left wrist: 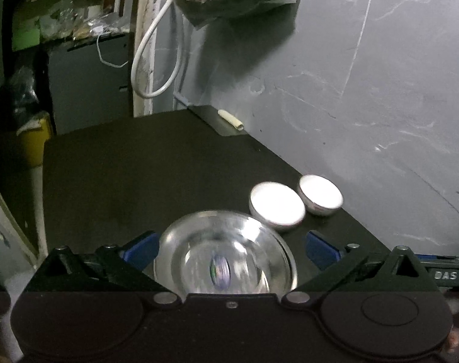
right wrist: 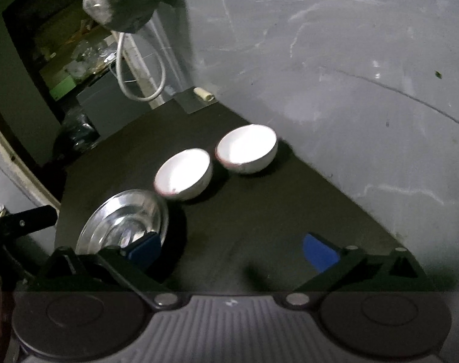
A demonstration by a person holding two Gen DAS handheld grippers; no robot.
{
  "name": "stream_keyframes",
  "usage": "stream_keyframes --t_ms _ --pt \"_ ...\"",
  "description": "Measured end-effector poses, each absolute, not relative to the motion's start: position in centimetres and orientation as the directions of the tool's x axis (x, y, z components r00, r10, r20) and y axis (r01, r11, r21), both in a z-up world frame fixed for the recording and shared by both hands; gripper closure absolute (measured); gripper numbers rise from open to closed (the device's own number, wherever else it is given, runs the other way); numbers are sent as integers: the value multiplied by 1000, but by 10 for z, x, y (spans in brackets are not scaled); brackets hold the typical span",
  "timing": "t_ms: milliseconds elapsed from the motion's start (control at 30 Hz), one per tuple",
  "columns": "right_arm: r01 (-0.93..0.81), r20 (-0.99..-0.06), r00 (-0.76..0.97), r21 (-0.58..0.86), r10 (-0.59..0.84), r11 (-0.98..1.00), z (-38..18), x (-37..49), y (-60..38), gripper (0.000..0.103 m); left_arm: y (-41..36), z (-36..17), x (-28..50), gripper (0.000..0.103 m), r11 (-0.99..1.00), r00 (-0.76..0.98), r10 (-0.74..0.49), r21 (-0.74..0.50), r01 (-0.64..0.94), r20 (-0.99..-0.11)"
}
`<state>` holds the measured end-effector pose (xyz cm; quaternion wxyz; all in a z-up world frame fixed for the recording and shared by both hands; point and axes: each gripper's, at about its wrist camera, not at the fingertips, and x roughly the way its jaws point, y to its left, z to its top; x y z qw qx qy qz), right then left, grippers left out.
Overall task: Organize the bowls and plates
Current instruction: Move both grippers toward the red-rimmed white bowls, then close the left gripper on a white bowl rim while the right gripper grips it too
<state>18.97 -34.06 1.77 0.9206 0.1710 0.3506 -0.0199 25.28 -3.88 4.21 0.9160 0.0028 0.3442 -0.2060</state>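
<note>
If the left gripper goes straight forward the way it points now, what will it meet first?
Most likely the clear glass bowl: it sits on the dark table directly ahead, between the open fingers of the left gripper. The white bowls lie further right. Depth is uncertain.

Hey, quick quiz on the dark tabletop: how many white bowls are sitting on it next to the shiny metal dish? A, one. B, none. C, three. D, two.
D: two white bowls, the nearer one and the farther one, stand side by side on the dark tabletop, just beyond the metal dish.
</note>
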Motion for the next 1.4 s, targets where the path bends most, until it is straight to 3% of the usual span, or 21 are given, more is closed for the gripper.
stream_keyframes --t_ms 700,933,1200,1400 --pt "89 -674 689 441 265 893 -13 297 -370 1 -106 -1 390 1 886 601 -292 26 462 -744" --pt "73 -677 659 492 329 867 -23 318 -362 13 -123 -14 411 1 844 521 -302 30 535 -798" --pt "67 -677 653 498 340 864 -25 330 -360 19 -131 -21 420 2 829 501 -305 34 559 -810" --pt "68 -679 640 516 360 854 -29 334 -359 27 -134 -26 422 16 815 467 -313 19 579 -827"
